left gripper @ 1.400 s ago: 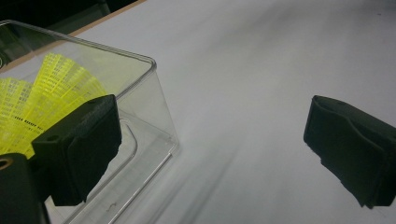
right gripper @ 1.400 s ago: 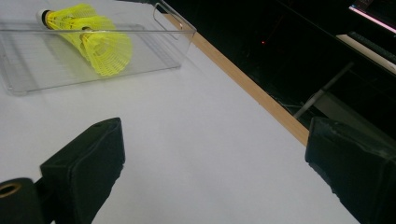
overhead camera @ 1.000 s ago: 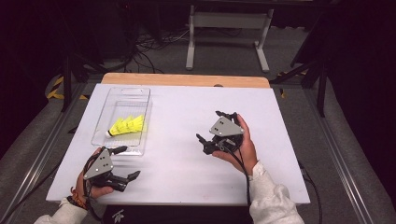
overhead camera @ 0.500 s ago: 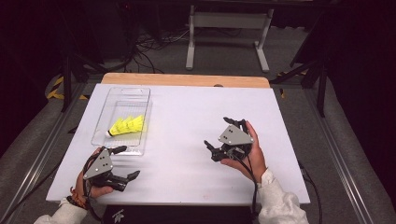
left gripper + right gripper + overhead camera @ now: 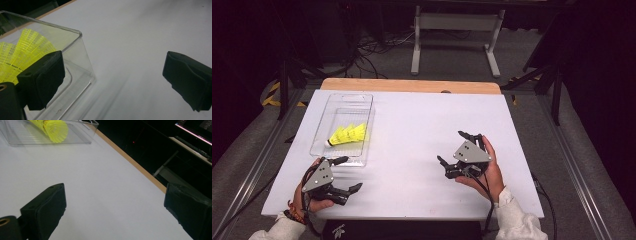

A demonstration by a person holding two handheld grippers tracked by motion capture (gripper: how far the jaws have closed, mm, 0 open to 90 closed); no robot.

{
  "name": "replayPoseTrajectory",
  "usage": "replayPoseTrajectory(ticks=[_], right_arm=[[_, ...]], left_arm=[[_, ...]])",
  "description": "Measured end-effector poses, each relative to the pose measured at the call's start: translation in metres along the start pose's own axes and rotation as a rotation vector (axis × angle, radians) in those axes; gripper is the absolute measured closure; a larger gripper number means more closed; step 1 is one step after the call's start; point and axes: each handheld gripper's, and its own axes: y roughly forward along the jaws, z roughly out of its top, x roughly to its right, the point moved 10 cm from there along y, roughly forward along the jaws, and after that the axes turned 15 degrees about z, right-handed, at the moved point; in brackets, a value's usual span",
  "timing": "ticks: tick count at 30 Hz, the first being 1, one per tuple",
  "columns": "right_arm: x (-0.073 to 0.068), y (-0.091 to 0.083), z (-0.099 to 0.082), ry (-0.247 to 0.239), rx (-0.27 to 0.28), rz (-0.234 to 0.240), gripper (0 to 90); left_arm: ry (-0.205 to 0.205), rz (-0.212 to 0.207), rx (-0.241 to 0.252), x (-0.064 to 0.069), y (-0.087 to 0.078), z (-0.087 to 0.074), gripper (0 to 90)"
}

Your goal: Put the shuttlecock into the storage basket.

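Observation:
A clear plastic tray [image 5: 362, 102] sits at the left of the white table and holds yellow shuttlecocks [image 5: 348, 135]. My left gripper [image 5: 350, 174] rests near the front left corner, just in front of the tray, open with nothing between its jaws. In the left gripper view the left gripper [image 5: 113, 80] has the tray's near corner [image 5: 80, 50] and a yellow shuttlecock [image 5: 22, 52] behind its left jaw. My right gripper [image 5: 453, 147] is held at the front right, open and empty. In the right gripper view the right gripper [image 5: 115, 212] faces bare table, with the tray [image 5: 75, 138] and a shuttlecock [image 5: 53, 128] far off.
The white tabletop [image 5: 422, 120] ends in a wooden strip [image 5: 412, 86] at the far side. Beyond it on the floor stand a metal frame [image 5: 452, 30] and loose cables [image 5: 372, 47]. Dark equipment [image 5: 195, 135] lies past the table edge.
My right gripper has moved toward the front right of the table, closer to the person. The left gripper, tray and shuttlecocks have stayed put.

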Motion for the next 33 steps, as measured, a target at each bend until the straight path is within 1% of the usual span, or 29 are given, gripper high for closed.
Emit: replayPoseTrajectory(ticks=[12, 17, 18, 22, 25, 26, 31, 33], right_arm=[[-0.002, -0.009, -0.021, 0.004, -0.019, -0.018, 4.4], [-0.004, -0.012, -0.026, 0.004, -0.007, -0.015, 4.4], [-0.004, -0.012, -0.029, 0.007, -0.011, -0.014, 4.5], [-0.006, -0.013, -0.035, 0.013, -0.013, -0.006, 4.4], [-0.006, -0.014, -0.041, 0.022, -0.015, -0.012, 4.4], [-0.006, -0.016, -0.046, 0.037, -0.016, -0.016, 4.4], [-0.007, -0.019, -0.056, 0.064, -0.006, -0.011, 4.4], [-0.007, -0.021, -0.062, 0.078, -0.011, -0.018, 4.3]], left_arm=[[-0.002, 0.001, 0.0, 0.001, 0.001, 0.001, 5.0], [-0.002, 0.001, 0.0, 0.001, 0.001, 0.001, 5.0], [-0.002, 0.002, 0.0, 0.001, 0.001, 0.001, 4.9], [-0.006, -0.003, 0.0, 0.001, 0.001, 0.001, 4.9], [-0.007, -0.001, 0.003, 0.0, 0.001, 0.002, 4.8], [-0.006, -0.002, 0.005, 0.0, 0.002, 0.002, 4.7], [-0.014, -0.008, 0.01, 0.0, 0.003, 0.005, 4.6], [-0.013, -0.017, 0.014, 0.001, 0.004, 0.006, 4.5]])
